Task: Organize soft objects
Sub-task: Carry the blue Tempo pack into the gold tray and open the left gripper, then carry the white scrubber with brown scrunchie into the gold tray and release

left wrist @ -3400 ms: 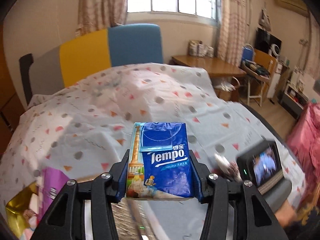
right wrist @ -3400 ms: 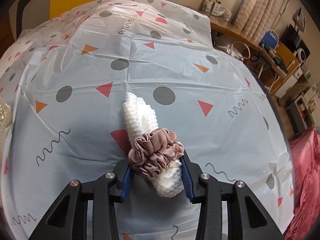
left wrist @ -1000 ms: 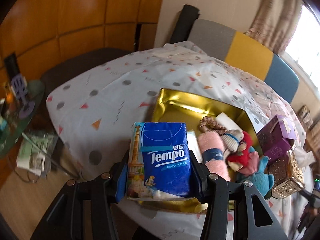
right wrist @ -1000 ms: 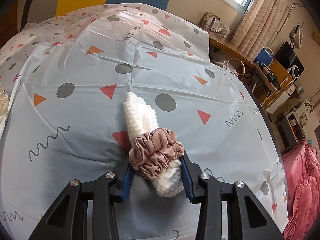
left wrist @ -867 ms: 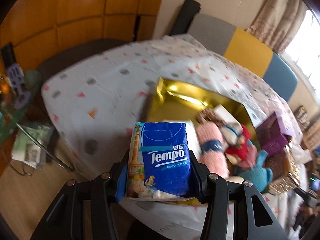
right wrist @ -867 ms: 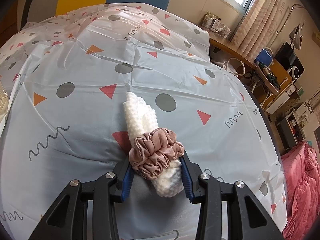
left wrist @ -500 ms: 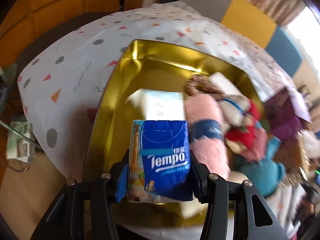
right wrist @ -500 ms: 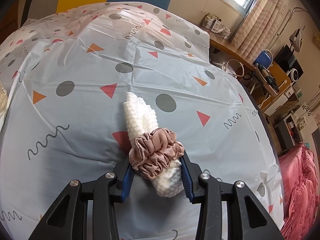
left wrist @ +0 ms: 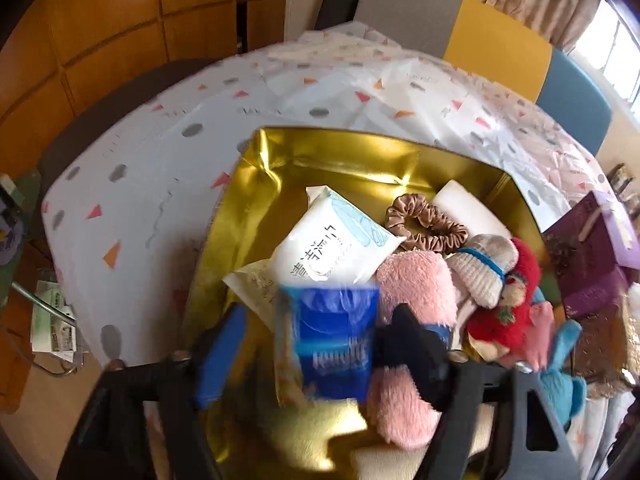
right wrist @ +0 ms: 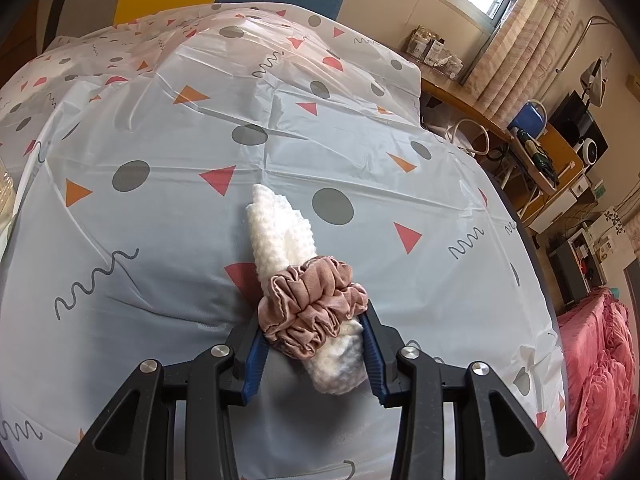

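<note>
Gold tray: the gold foil tray [left wrist: 256, 184] sits on the tabletop and now fills the left wrist view, where a second ago it lay farther off.
Left claw: the left claw [left wrist: 308, 344] has swung in over the tray and spread wide; the blue tissue pack [left wrist: 332, 340], gripped tight half a second ago, is blurred and stands clear of the left finger, though contact on the right side cannot be told.
Meaning: this looks like the release, so the pack should land at the tray's near end, beside the pink plush roll [left wrist: 412, 300].
Already in tray: a white wipes packet [left wrist: 332, 244], a brown scrunchie [left wrist: 428, 224], a red stuffed toy [left wrist: 508, 308] and a blue plush [left wrist: 560, 384].
Right claw: the right claw [right wrist: 314, 348] is unchanged, closed on the white rolled cloth [right wrist: 280, 228] with its pink scrunchie [right wrist: 312, 304], held low over the tabletop; likely next for the tray.
Surface: a pale plastic tablecloth [right wrist: 160, 200] printed with dots, triangles and squiggles, creased.
Room: wood-panelled wall [left wrist: 100, 32], a grey, yellow and blue chair back [left wrist: 492, 44], curtains [right wrist: 520, 60] by a window, a purple box [left wrist: 592, 248] beside the tray.
</note>
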